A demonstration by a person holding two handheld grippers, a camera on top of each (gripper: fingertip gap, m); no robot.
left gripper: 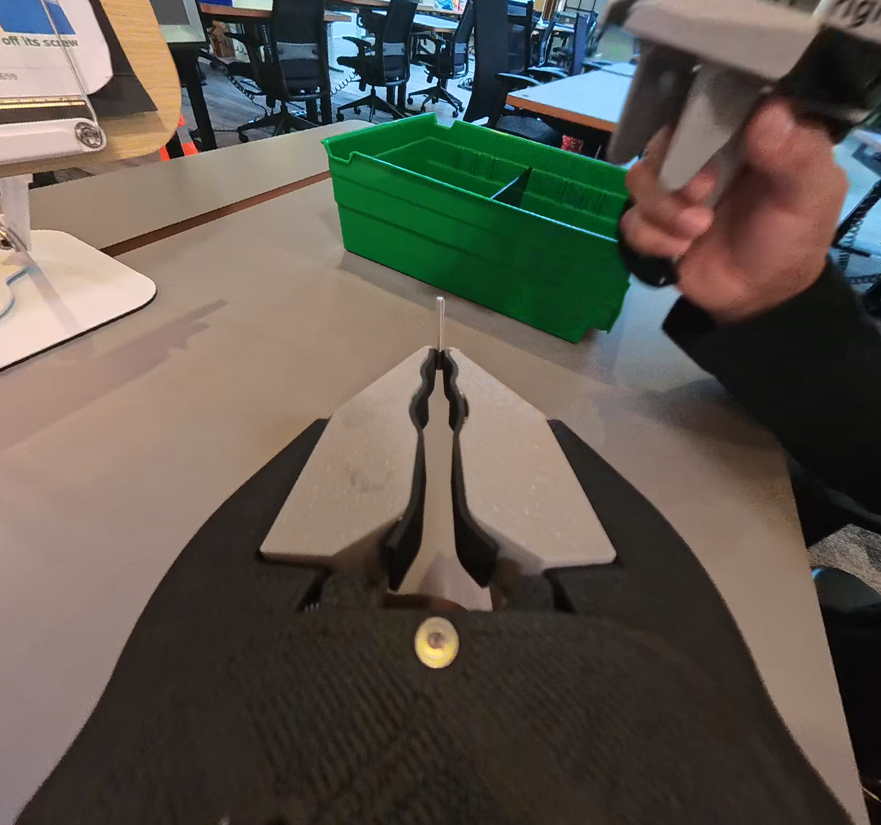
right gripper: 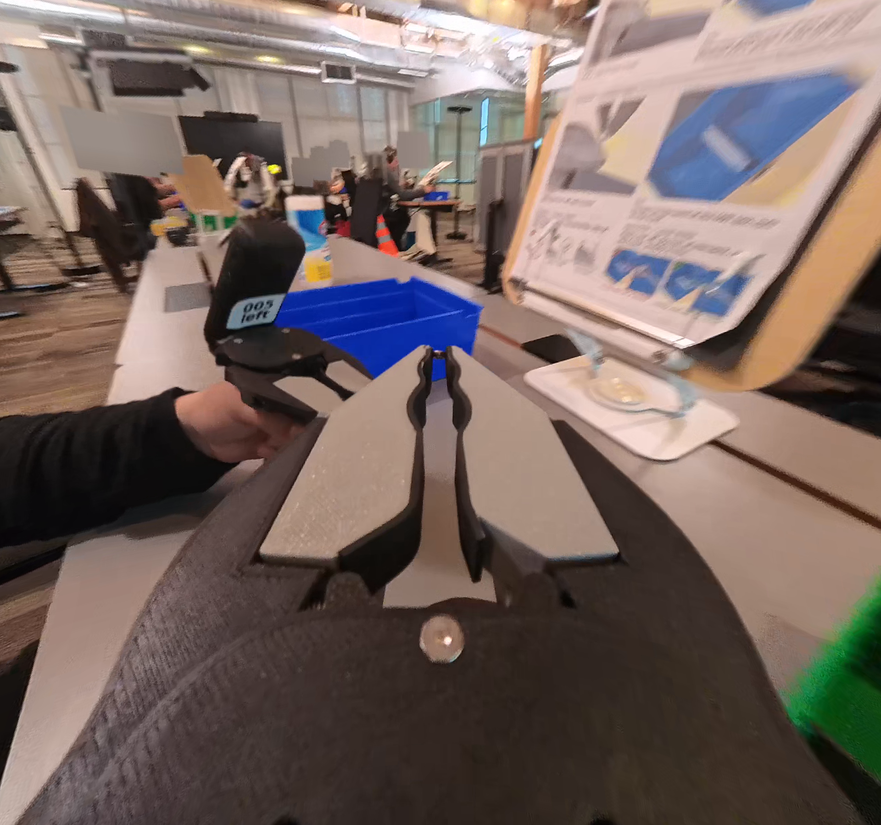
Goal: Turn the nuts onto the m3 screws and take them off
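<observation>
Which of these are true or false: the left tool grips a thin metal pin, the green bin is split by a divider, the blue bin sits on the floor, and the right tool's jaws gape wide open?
1. The left gripper grips a thin screw. True.
2. The green bin has a divider. True.
3. The blue bin sits on the floor. False: it sits on the table.
4. The right gripper gapes wide open. False: its jaws are pinched on a small nut.
</observation>
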